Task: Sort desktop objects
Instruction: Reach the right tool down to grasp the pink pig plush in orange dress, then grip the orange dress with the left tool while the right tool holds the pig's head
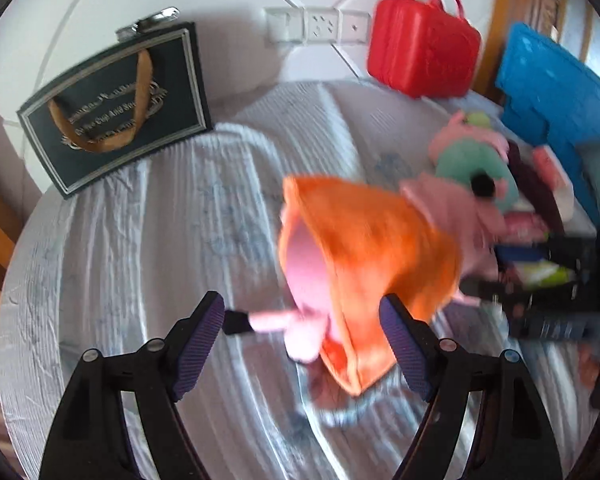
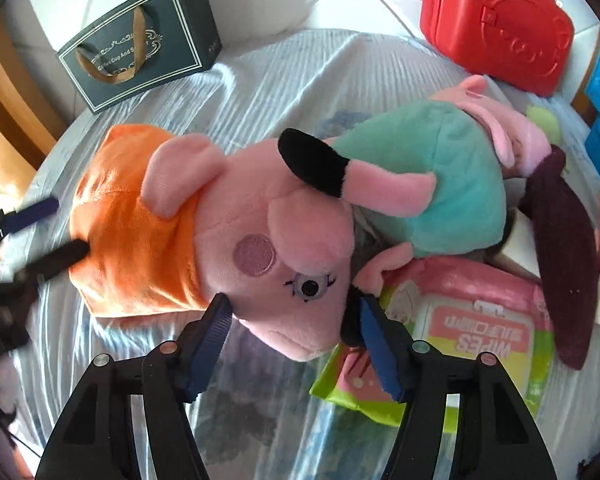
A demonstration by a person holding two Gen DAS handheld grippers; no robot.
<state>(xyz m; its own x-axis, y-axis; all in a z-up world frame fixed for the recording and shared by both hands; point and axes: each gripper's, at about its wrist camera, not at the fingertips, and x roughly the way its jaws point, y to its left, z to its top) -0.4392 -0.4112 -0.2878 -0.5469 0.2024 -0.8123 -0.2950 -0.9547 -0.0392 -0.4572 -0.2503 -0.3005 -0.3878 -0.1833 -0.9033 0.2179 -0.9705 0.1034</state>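
Clamping the orange-dressed pig plush [image 2: 260, 248] snout, right fingers [image 2: 214, 332]; left fingers [image 1: 198, 344] apart.

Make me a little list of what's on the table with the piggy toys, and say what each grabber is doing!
surface: round table under a wrinkled clear cover
toy one: pig plush in orange dress, lying on its side
toy two: pig plush in teal outfit, lying behind the first
other things: wipes pack, red case, dark gift bag
right gripper: jaws around the orange pig's snout, pads touching it
left gripper: jaws apart around the orange dress hem; picture blurred
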